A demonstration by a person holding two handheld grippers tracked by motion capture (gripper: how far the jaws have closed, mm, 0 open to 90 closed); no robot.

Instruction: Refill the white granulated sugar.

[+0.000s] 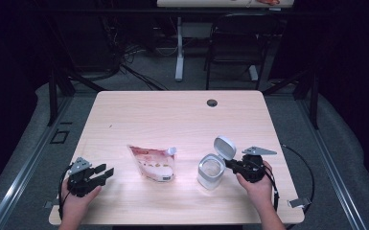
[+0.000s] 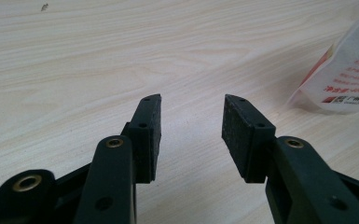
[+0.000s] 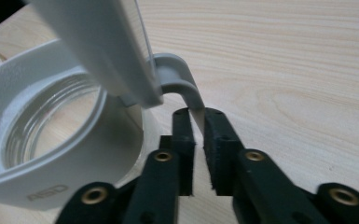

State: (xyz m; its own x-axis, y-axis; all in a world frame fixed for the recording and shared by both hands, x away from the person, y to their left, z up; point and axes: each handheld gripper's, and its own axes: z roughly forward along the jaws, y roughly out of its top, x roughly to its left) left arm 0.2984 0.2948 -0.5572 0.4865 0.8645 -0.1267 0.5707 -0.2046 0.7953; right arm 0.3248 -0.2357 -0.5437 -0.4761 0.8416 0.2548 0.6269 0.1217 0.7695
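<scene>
A clear jar with a grey-white collar stands at the front right of the wooden table, its hinged lid flipped up. My right gripper reaches it from the right. In the right gripper view the jaws of the right gripper are shut on the thin grey clasp beside the jar's rim, under the raised lid. A red-and-white spouted pouch lies flat in the middle. My left gripper rests at the front left, open and holding nothing, with the pouch off to its right.
A round cable hole sits near the table's far edge. Behind the table stand a dark chair and another desk's white leg. Bare wood lies between the left gripper and the pouch.
</scene>
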